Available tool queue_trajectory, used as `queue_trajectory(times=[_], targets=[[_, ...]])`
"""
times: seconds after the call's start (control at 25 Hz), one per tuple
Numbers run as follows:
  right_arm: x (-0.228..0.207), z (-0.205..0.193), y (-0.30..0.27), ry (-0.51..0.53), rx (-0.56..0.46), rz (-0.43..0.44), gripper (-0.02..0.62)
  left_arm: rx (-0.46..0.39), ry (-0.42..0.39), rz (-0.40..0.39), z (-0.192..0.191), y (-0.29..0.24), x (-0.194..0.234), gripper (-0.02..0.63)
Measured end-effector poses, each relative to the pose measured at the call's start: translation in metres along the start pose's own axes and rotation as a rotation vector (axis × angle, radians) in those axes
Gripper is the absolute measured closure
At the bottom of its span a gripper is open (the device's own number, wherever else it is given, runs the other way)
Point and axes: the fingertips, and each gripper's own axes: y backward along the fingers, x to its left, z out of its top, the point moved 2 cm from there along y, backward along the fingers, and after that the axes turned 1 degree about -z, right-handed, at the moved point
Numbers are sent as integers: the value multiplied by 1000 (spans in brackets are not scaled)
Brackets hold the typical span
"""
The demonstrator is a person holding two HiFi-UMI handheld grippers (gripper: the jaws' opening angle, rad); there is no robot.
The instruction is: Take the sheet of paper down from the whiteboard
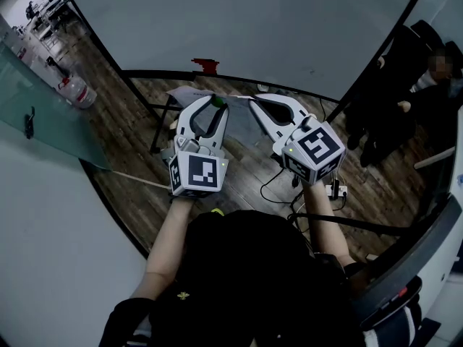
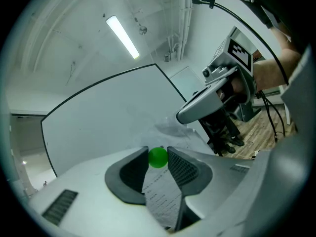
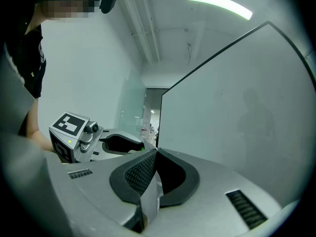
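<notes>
Head view shows me looking steeply down past both forearms at a whiteboard (image 1: 289, 27) that fills the far part of the scene, with a wooden floor (image 1: 239, 172) below its dark lower edge. My left hand-held gripper (image 1: 216, 103) and my right hand-held gripper (image 1: 251, 98) reach out side by side, their tips near each other just beneath that edge. A small red object (image 1: 205, 66) sits on the board, a little above and left of the tips.

Left gripper view shows my left jaws part-way apart and clenched on a green ball (image 2: 158, 157), which sits between the pad tips and touches both. The sheet of paper (image 2: 160, 196), printed with lines of text, also runs between these jaws, under the ball and back toward the camera. Beyond the tips it carries on, rumpled, toward the right hand-held gripper at the right.

Right gripper view shows my right jaws pressed together on an edge of the same sheet, a thin strip of it standing up between the ribbed pads. The left hand-held gripper's marker cube (image 3: 66, 127) shows at the left.

So the sheet hangs between my two tools, close in front of the lower whiteboard; I cannot tell whether any part of it touches the board. Loose cables (image 1: 289, 186) lie on the floor under my right arm.
</notes>
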Motion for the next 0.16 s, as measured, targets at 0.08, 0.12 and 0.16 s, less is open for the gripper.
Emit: queue_trajectory(times=[0.08,0.12,0.16], targets=[[-1,0,0,1,-2,2,580,0,-1,2,0,-2,0,472],[-3,0,0,1,-4,3,580,-1,-2,3,1,-3,1,472],[-4,0,0,1,-5,4,580,-1,-3,4,1,-4,1,472]])
